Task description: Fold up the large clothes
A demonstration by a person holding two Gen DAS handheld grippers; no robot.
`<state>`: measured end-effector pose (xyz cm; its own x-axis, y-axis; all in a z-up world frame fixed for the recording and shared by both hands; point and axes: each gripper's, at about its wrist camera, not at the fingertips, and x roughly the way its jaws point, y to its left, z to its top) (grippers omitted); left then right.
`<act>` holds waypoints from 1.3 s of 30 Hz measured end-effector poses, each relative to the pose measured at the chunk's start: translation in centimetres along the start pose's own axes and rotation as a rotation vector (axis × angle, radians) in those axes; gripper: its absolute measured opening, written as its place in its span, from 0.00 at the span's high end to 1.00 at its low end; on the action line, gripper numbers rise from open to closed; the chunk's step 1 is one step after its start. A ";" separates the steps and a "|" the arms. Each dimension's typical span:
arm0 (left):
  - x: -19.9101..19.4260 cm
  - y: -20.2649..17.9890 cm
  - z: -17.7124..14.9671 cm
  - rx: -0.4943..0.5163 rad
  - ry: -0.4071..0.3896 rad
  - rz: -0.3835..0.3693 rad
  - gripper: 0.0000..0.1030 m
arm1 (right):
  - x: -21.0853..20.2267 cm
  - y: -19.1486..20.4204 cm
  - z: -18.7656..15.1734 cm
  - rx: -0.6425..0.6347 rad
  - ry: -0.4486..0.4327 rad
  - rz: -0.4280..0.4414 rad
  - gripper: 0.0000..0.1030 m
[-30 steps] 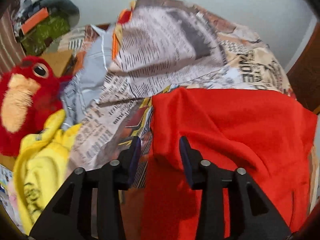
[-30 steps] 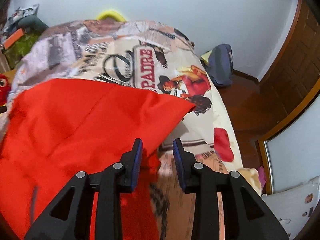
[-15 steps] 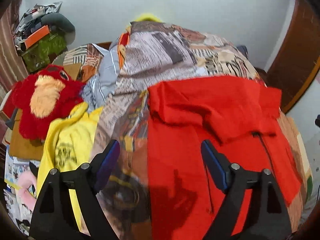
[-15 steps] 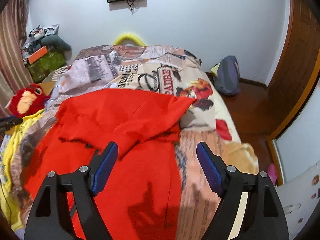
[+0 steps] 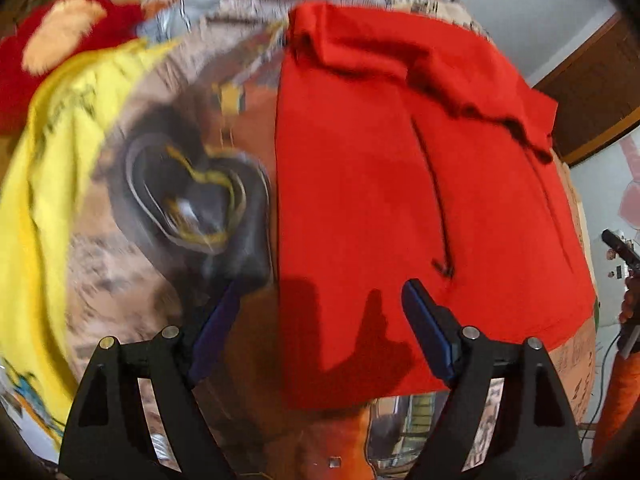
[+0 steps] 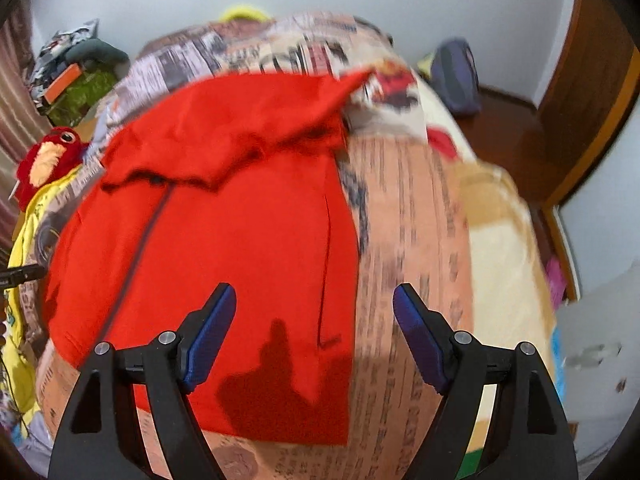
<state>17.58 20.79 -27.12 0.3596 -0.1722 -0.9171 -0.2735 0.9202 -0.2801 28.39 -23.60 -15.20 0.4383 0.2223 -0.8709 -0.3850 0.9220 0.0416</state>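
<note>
Both your views are smeared by motion blur, so the print on the bedspread (image 6: 404, 216) is unreadable, and the near end of the bed falls behind your gripper frames. The yellow garment (image 5: 52, 152) and red plush toy (image 5: 60, 36) are cut off at the left edge. Your left gripper (image 5: 320, 312) and right gripper (image 6: 314, 312) both stand wide apart, gripping nothing, raised over the cloth. The red garment (image 6: 240, 232) lies flat on the bedspread, its far part folded over toward you, a dark seam running lengthwise.
</note>
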 end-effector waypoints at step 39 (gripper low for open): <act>-8.4 -4.0 6.1 0.067 -0.307 -0.135 1.00 | -1.7 0.7 3.8 0.072 -0.134 0.310 0.88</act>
<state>21.06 20.72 -16.53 0.6433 -0.1894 -0.7418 -0.1498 0.9190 -0.3646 30.53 -22.15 -11.83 0.4143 0.5304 -0.7396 -0.4606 0.8231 0.3322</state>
